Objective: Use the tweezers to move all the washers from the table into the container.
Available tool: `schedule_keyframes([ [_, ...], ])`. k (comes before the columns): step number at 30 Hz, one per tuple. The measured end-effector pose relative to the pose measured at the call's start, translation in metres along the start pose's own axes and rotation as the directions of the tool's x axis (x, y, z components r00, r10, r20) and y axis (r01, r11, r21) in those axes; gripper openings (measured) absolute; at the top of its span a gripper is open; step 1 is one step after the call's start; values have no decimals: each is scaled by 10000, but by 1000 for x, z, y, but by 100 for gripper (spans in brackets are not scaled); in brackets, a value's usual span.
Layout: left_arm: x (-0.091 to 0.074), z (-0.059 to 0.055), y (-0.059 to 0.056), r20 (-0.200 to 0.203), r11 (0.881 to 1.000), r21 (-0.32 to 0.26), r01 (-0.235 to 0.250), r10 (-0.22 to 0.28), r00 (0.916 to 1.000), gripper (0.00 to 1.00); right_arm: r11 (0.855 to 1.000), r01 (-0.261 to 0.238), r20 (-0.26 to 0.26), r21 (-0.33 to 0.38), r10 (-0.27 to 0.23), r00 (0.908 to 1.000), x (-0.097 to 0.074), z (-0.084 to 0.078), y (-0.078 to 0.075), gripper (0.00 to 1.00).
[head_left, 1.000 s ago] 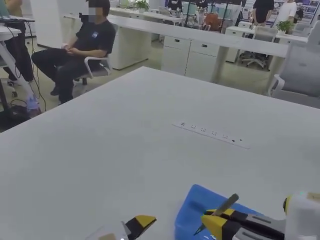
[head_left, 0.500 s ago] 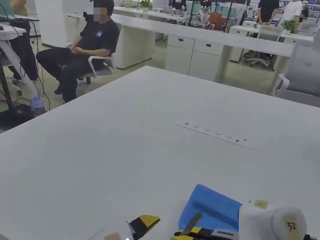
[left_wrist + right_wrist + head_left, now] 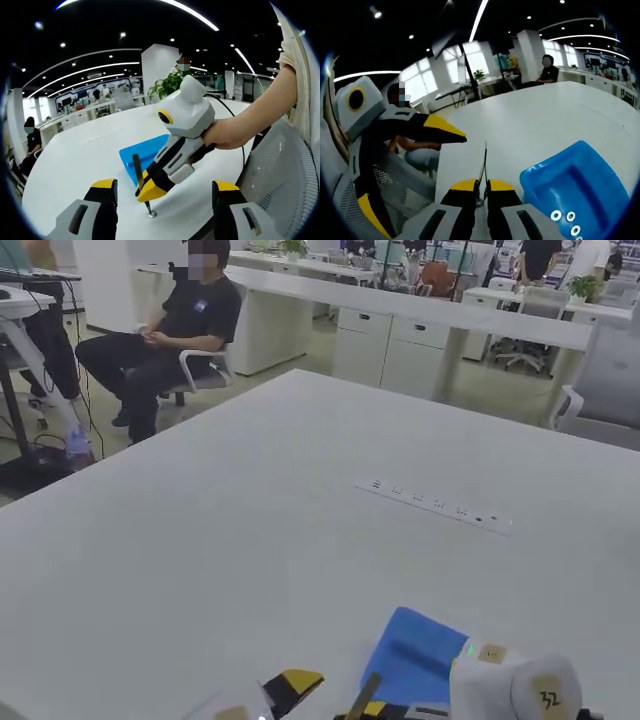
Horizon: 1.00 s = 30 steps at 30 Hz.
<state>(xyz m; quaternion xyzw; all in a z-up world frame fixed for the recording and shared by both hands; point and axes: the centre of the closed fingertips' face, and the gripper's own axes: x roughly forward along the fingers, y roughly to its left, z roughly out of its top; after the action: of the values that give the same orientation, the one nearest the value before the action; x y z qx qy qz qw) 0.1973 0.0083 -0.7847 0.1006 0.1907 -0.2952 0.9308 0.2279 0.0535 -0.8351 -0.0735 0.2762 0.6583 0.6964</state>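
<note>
while the tweezers (image 3: 138, 172) stand tip-down right at a washer (image 3: 151, 214) lying on the white table (image 3: 75, 165), a few other washers (image 3: 555, 215) already sit inside the blue container (image 3: 580, 185) just behind it. right gripper (image 3: 482, 186) is clamped tight on the tweezers, with a hand (image 3: 227, 135) wrapped round its body. left gripper (image 3: 165, 186) hovers close by, jaws spread wide with nothing gripped. power strip (image 3: 435, 505) sits further back on the table, and a person (image 3: 170, 340) is in a chair beyond

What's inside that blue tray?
At least three washers lie inside the blue container, near one corner. That corner runs past the picture's edge, so more could sit there.
</note>
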Motion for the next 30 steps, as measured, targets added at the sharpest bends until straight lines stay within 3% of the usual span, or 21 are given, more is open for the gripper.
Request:
schedule_keyframes([
  [4, 0, 0, 0, 14, 10000, -1, -17, 17, 10000, 78, 9983, -34, -200, -581, 22, 9998, 1, 0, 6, 4],
  [17, 1, -1, 0, -52, 10000, 21, 20, -20, 10000, 78, 9901, -39, -430, -1400, -22, 9991, 2, -2, 8, 4],
  [22, 2, -1, -1, -68, 10000, 25, 34, -34, 10000, 78, 9696, -150, -805, -2442, -49, 9967, 2, -4, 12, 4],
  [30, 2, -1, -1, -80, 10000, 60, 46, -46, 10000, 78, 9395, -420, -1122, -3401, 38, 9937, 5, -5, 19, 3],
])
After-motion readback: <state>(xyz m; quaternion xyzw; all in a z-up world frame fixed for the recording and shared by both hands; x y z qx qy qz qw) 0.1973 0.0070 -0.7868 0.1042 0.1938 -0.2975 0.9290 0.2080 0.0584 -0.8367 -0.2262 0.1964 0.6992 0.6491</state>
